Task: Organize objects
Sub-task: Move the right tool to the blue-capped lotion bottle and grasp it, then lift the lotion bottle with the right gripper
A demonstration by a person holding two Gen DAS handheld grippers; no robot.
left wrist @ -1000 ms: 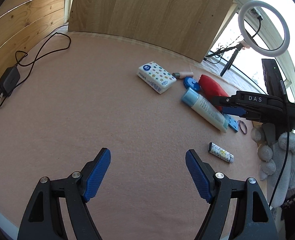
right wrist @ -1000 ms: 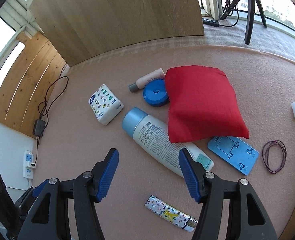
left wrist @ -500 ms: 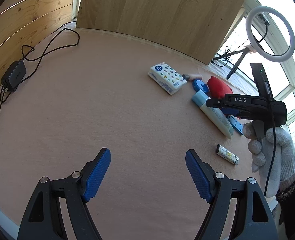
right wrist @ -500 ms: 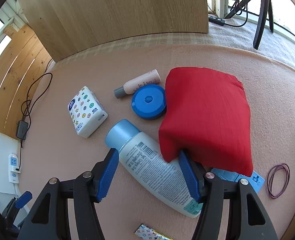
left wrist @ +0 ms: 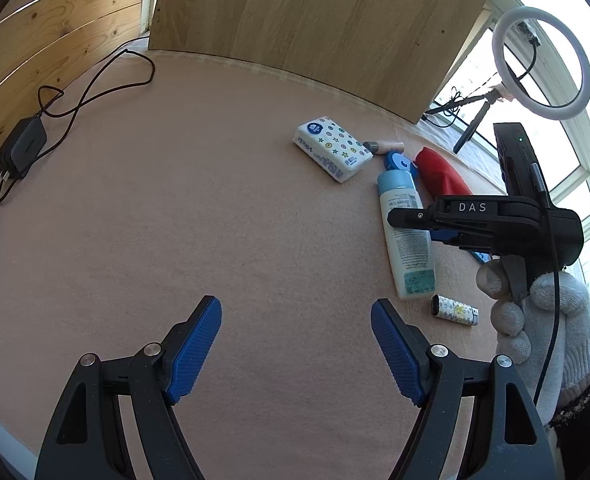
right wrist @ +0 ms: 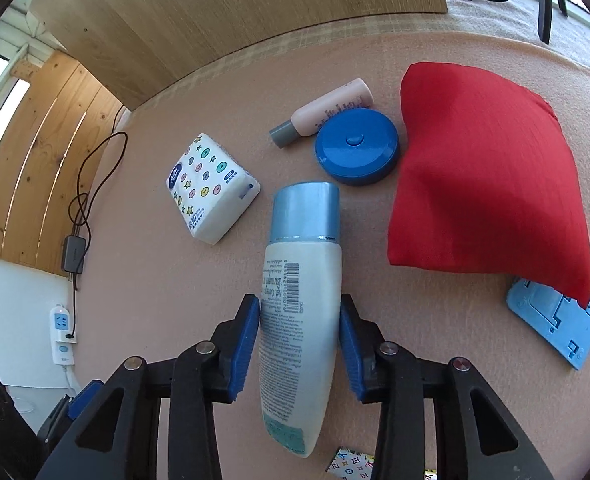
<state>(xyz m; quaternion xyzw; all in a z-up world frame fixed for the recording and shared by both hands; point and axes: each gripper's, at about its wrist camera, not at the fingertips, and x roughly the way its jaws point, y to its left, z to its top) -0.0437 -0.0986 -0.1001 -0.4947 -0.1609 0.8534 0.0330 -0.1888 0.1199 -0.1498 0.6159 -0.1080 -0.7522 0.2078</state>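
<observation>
A white lotion bottle (right wrist: pixel 303 272) with a light blue cap lies flat on the pink mat, and my right gripper (right wrist: pixel 300 320) is closing its jaws on it. Both blue pads touch the bottle's sides near mid-body. The left wrist view shows that gripper (left wrist: pixel 415 220) over the bottle (left wrist: pixel 405 240), held by a gloved hand (left wrist: pixel 535 320). My left gripper (left wrist: pixel 295 320) hangs open over bare mat with nothing between its fingers. Around the bottle lie a tissue pack (right wrist: pixel 211 188), a round blue case (right wrist: pixel 357 152), a small pink tube (right wrist: pixel 335 110) and a red pouch (right wrist: pixel 483 184).
A blue phone stand (right wrist: pixel 555 320) sits partly under the red pouch. A small patterned tube (left wrist: pixel 455 310) lies near the bottle's base. A charger with cable (left wrist: pixel 23 148) rests at the far left. Wooden boards back the mat, and a ring light (left wrist: pixel 541 68) stands at the right.
The right gripper came down and forward over the bottle and narrowed onto it. The bottle turned from diagonal to in line with the fingers. The left gripper stayed put.
</observation>
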